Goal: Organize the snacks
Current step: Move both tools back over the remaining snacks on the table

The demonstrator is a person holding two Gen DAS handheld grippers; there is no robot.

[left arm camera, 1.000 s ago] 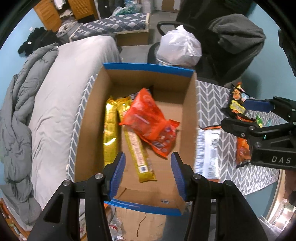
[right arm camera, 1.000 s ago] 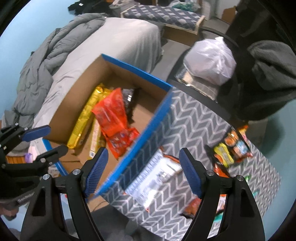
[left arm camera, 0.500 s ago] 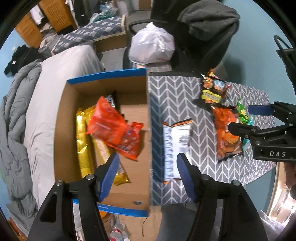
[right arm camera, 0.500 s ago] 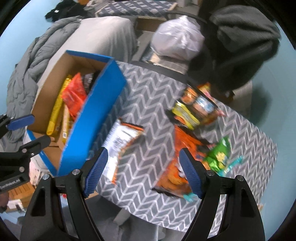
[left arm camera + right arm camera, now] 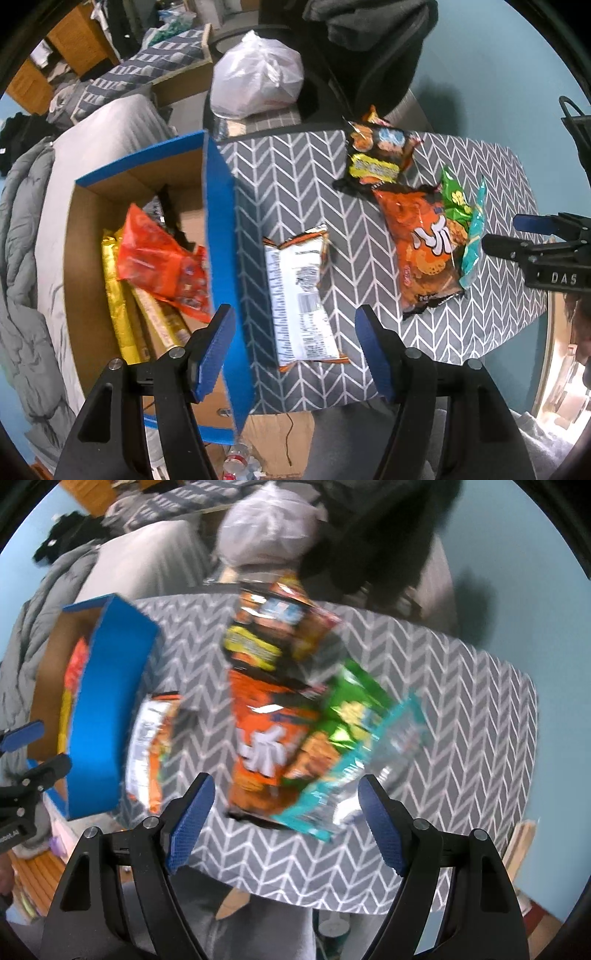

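Snack packets lie on the chevron-patterned table [image 5: 295, 177]: a white packet [image 5: 301, 291] beside the cardboard box [image 5: 218, 236], an orange bag [image 5: 266, 738] further right. Left claw [image 5: 295, 350] and right claw [image 5: 284, 823] hover spread, holding nothing.

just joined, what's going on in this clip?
A person with two handheld grippers is sorting snacks into a cardboard box. The box already holds a red bag and gold packs. Both the left gripper and the right gripper are open and empty, above the table, where a white packet, an orange bag and other packets wait.
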